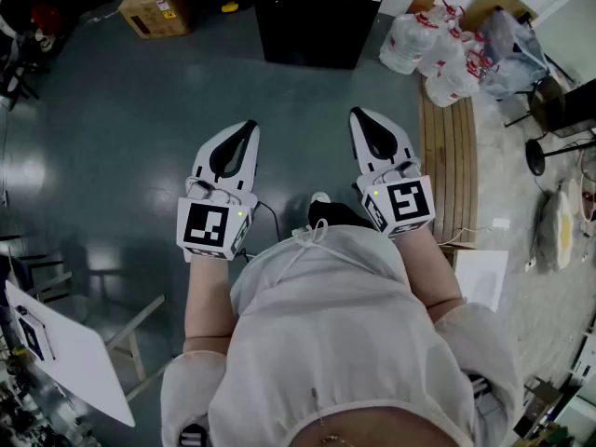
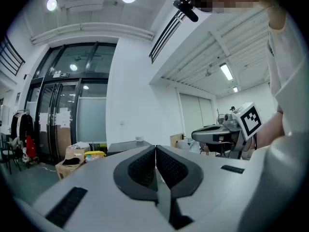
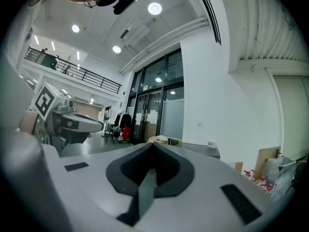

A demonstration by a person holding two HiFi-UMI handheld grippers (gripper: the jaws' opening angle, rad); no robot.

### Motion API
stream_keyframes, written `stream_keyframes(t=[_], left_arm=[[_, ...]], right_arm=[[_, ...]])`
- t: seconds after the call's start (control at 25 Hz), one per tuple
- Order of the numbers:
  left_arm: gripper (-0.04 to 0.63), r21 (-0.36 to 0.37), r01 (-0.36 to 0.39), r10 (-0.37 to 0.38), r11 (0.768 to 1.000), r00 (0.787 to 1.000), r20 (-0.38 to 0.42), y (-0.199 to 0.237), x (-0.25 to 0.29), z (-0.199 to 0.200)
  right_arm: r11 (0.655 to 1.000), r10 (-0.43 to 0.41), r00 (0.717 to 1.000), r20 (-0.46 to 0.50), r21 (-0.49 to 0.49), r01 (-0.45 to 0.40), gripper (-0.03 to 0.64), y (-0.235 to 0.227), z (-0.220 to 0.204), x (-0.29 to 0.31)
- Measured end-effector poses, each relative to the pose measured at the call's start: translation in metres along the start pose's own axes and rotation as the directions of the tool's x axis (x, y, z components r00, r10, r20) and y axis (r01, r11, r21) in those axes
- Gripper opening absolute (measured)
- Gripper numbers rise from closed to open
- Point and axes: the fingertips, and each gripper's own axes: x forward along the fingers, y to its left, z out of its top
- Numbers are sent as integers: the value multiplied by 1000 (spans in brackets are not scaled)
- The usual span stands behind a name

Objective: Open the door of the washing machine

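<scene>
Both the left gripper (image 1: pixel 248 130) and the right gripper (image 1: pixel 359 116) are held level, with jaws pressed together on nothing. The approach is judged the step in hand. A black appliance (image 1: pixel 321 17), taken for the washing machine, stands well ahead on the floor (image 1: pixel 140 110). Its door, not made out, must first be reached.

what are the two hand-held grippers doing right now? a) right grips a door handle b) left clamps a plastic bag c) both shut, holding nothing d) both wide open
c: the jaws of the left hand-held gripper and the right hand-held gripper meet with nothing between them.
</scene>
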Motion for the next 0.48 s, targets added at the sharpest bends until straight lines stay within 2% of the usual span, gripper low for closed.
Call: stream_keyframes(t=[0.48], left_arm=[[21, -31, -3, 3, 1000, 1000, 14, 12, 2, -2]], right_arm=[[1000, -5, 1000, -4, 30, 5, 2, 0, 0, 10]])
